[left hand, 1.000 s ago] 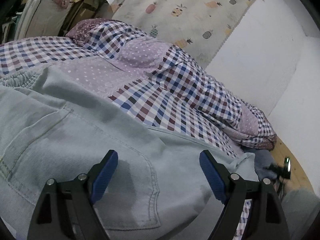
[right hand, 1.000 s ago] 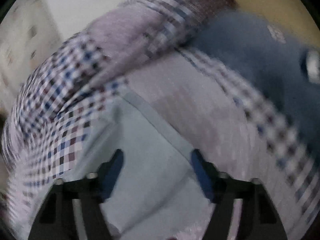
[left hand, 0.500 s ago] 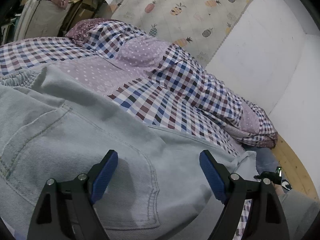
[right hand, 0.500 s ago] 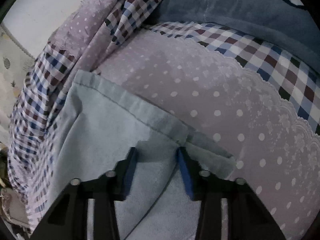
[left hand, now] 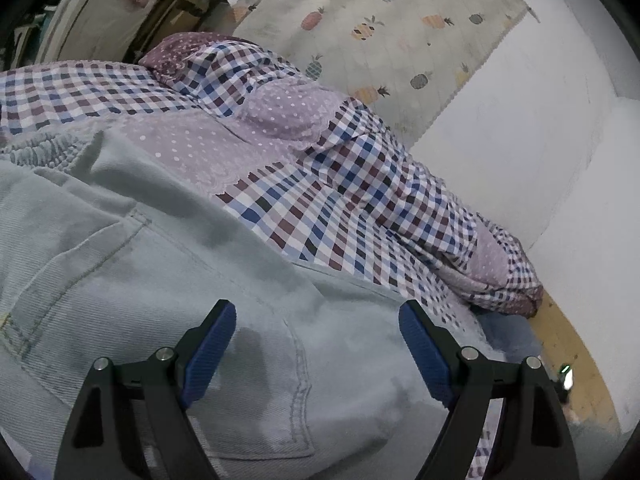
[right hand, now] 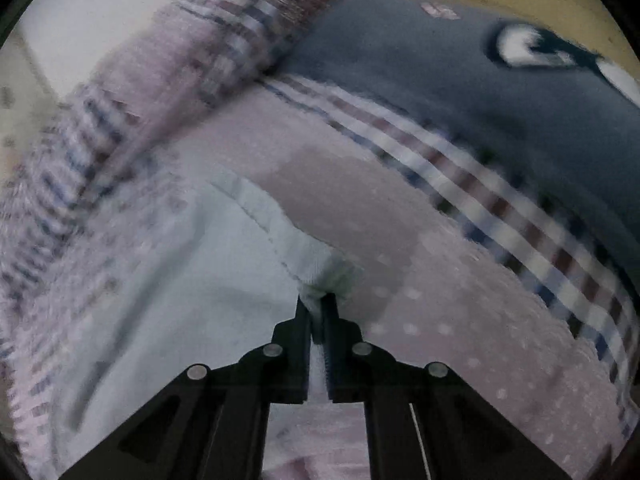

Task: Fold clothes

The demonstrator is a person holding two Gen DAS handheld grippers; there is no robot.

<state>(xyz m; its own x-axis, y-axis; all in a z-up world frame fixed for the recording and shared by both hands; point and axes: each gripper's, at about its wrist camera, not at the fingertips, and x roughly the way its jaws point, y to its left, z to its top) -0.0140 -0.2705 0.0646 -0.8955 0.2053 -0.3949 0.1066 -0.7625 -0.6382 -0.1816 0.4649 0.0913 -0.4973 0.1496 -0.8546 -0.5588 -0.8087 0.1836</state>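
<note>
- Bedding [left hand: 352,184] in checks and dots carries the pale denim trousers [left hand: 132,304], spread flat along its near edge.
- Right gripper [right hand: 318,300], half open half a second ago, now pinches the trousers' hem corner, so a fold looks under way.
- Left gripper [left hand: 316,340] hovers wide apart above the back pocket [left hand: 172,312], unchanged.

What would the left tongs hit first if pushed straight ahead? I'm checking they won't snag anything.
Probably the light denim garment: the open left tongs hover over its back pocket, with nothing visible between. The checked bedcover lies beyond.
</note>
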